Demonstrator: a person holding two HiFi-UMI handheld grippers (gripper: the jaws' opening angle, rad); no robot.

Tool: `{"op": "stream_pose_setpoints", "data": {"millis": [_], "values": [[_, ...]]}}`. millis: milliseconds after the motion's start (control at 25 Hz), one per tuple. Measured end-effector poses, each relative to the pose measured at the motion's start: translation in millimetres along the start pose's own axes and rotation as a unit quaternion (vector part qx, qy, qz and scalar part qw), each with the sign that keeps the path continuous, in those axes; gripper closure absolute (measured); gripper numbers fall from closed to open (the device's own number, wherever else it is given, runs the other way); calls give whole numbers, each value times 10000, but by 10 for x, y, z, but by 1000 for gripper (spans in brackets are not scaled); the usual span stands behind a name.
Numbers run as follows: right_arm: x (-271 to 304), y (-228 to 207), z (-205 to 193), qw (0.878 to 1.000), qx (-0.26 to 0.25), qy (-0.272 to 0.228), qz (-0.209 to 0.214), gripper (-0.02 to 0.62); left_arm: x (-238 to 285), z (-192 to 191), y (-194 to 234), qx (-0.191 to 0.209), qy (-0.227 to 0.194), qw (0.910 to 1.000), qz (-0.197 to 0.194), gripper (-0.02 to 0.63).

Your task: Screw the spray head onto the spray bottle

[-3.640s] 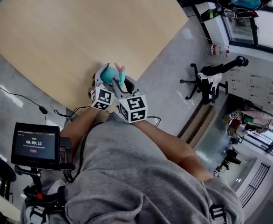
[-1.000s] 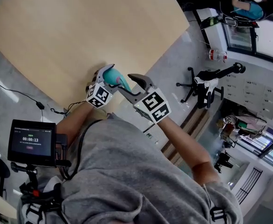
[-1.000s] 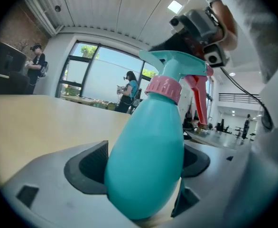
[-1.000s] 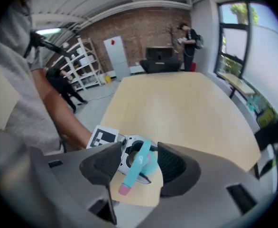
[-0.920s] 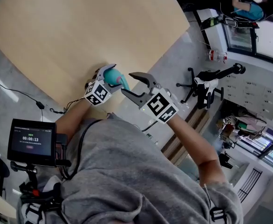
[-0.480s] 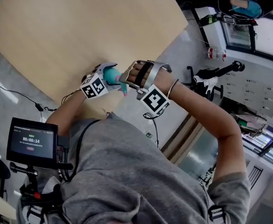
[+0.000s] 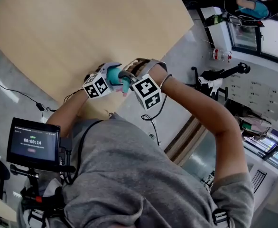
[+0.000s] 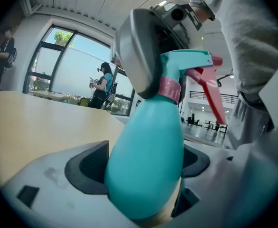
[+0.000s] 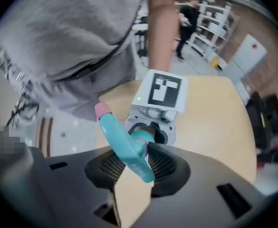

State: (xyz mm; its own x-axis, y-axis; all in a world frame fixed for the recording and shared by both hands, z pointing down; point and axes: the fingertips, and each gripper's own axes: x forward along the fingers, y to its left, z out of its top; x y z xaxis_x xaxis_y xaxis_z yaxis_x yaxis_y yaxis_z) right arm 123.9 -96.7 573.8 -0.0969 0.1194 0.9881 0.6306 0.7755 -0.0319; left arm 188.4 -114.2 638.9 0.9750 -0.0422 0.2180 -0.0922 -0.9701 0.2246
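**Spray head gripped atop bottle at table edge**

Pinches spray bottle by its teal body between jaws of left gripper, pads pressed on both sides. Tilts it toward 1 o'clock in left gripper view. Closes jaws of right gripper on spray head right by pink collar, w/ head sitting on bottle's neck. Can't tell how far collar is threaded on. Shows pink-red trigger slanting off to 4 o'clock from head in left gripper view. Shows pink nozzle tip aimed at 11 o'clock in right gripper view. Works at edge of wooden table, approx. 6 o'clock of tabletop in head view, w/ right forearm reaching in from 4 o'clock. Puts timer screen at 8 o'clock of both grippers, well apart.
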Motion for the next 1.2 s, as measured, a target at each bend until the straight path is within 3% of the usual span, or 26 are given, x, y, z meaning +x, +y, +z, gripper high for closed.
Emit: {"op": "stream_pose_setpoints", "data": {"millis": [40, 80, 120, 160, 240, 320, 360, 440, 520, 600, 760, 960, 1200], "values": [[-3, -16, -10, 9969, 757, -149, -118, 459, -5, 7, 6, 8, -23, 10000, 86, 215], [-4, -32, -31, 9865, 1571, -331, -308, 459, -8, 14, 12, 19, -45, 9998, 184, 215], [-8, -45, -56, 9674, 2412, -540, -551, 459, -8, 20, 16, 40, -66, 9996, 288, 215], [-14, -50, -76, 9399, 3230, -748, -817, 459, -7, 26, 17, 72, -87, 9992, 393, 215], [-21, -48, -104, 8725, 4589, -1049, -1311, 459, -11, 30, 16, 141, -127, 9979, 622, 215], [-16, -56, -119, 8119, 5467, -1192, -1667, 460, -28, 11, 29, 159, -149, 9959, 874, 215], [-9, -66, -123, 7892, 5748, -1226, -1782, 460, -36, -7, 39, 159, -146, 9948, 994, 215], [12, -105, -117, 7601, 6087, -1242, -1903, 460, -54, -58, 69, 182, -105, 9925, 1200, 215], [44, -152, -100, 7475, 6234, -1229, -1936, 460, -72, -128, 105, 251, 11, 9897, 1407, 215], [88, -191, -88, 7424, 6302, -1221, -1916, 460, -76, -213, 144, 316, 198, 9860, 1623, 215], [158, -282, -123, 7298, 6481, -1350, -1709, 459, -141, -337, 205, -34, 299, 9848, 1711, 212], [18, -393, -293, 7437, 6232, -1679, -1742, 435, -395, -255, 254, -52, 321, 9844, 1729, 198], [-513, -301, -160, 7285, 6018, -2432, -2191, 377, -1250, 188, 163, 107, 274, 9701, 2407, 198]]}}
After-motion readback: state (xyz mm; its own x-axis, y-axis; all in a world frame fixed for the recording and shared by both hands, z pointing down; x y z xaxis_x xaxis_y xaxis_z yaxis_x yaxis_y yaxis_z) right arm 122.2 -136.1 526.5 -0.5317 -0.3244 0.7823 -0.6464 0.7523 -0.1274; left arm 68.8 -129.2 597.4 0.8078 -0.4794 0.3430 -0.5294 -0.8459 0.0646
